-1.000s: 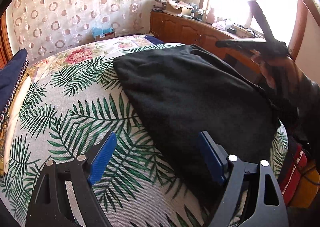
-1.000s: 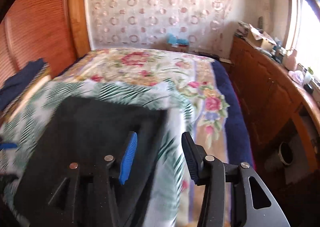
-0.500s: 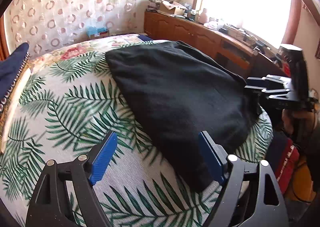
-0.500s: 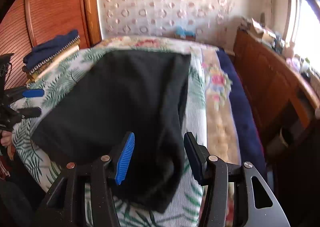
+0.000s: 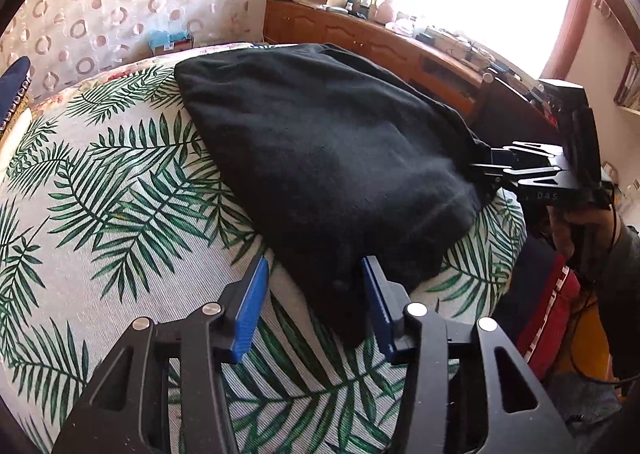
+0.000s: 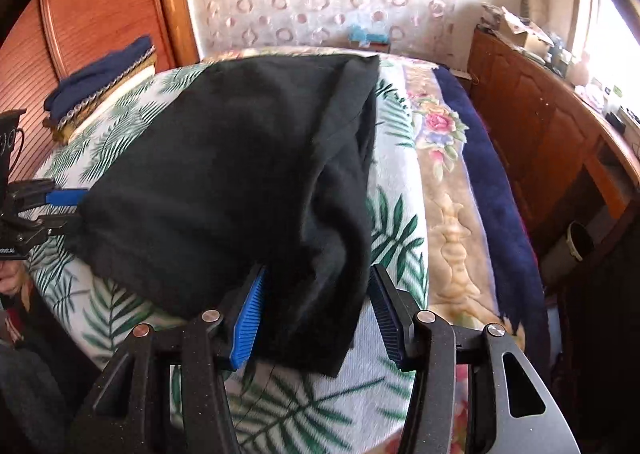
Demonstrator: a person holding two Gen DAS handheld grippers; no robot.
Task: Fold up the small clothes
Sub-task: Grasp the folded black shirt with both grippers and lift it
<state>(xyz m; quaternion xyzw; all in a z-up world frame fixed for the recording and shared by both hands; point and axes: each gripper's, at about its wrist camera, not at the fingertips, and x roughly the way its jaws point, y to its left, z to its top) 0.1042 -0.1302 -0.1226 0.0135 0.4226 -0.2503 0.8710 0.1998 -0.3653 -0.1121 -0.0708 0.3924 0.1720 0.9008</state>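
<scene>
While left gripper (image 5: 314, 300) closes, only right wrist shows stacked bedding (image 6: 100, 84) — headboard-side.

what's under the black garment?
The black garment lies on the palm-leaf bedspread, which shows all around it. Anything between cloth and spread is covered. Each near corner sits between a gripper's pads: left gripper, jaws closing, and right gripper.

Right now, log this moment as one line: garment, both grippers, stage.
garment: black knit garment flat on palm-leaf bedspread | left gripper: closing, near corner between jaws | right gripper: astride opposite corner, grip unclear | stage: no fold visible yet
</scene>
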